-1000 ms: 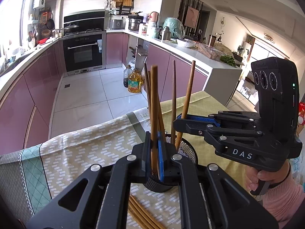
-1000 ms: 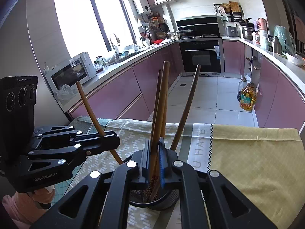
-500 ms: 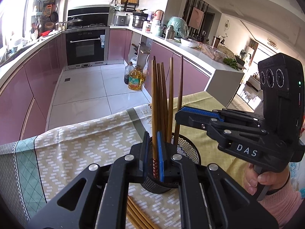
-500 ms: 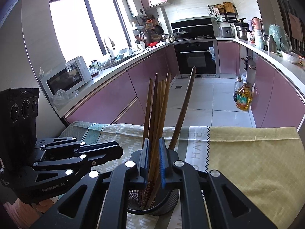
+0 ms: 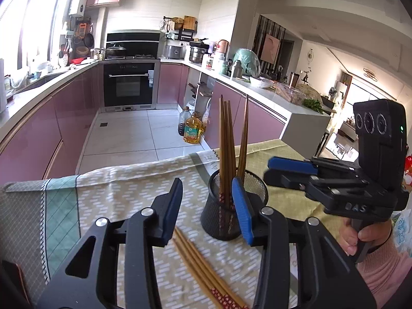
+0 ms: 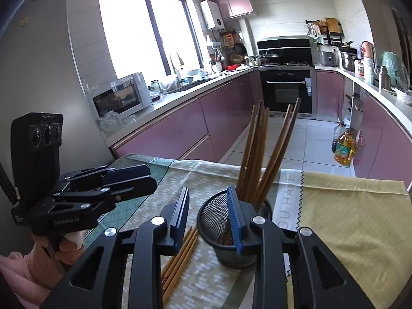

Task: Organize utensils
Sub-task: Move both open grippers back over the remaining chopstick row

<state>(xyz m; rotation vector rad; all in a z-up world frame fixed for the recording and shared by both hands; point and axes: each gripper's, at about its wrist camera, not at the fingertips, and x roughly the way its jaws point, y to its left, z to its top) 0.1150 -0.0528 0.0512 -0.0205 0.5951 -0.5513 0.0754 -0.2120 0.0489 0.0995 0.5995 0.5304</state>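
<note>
The left gripper (image 5: pixel 208 206) is opening: its blue-padded fingers (image 5: pixel 242 211) are spreading apart, and nothing is being pinched between them. The right gripper (image 6: pixel 209 213) is opening likewise, its fingers (image 6: pixel 235 219) standing apart with no chopstick between the pads.

The black mesh holder (image 5: pixel 229 208) is standing upright on the cloth-covered counter (image 5: pixel 116 195). In the left wrist view it is sitting just behind the right-hand finger of the left gripper; in the right wrist view the same holder (image 6: pixel 219 221) is partly hidden by the right-hand finger of the right gripper.

The standing chopsticks (image 5: pixel 226 141) are resting inside the holder, leaning slightly apart (one cluster is close to upright, the others are tilting away from it), patterned ends down.

The loose chopsticks (image 5: pixel 203 270) are lying flat on the cloth beside the holder's base, side by side, running beneath the left gripper.

Each gripper is appearing in the other's view, held well clear of the holder. A hand (image 5: pixel 360 234) in a pink sleeve is gripping the right gripper's handle.
</note>
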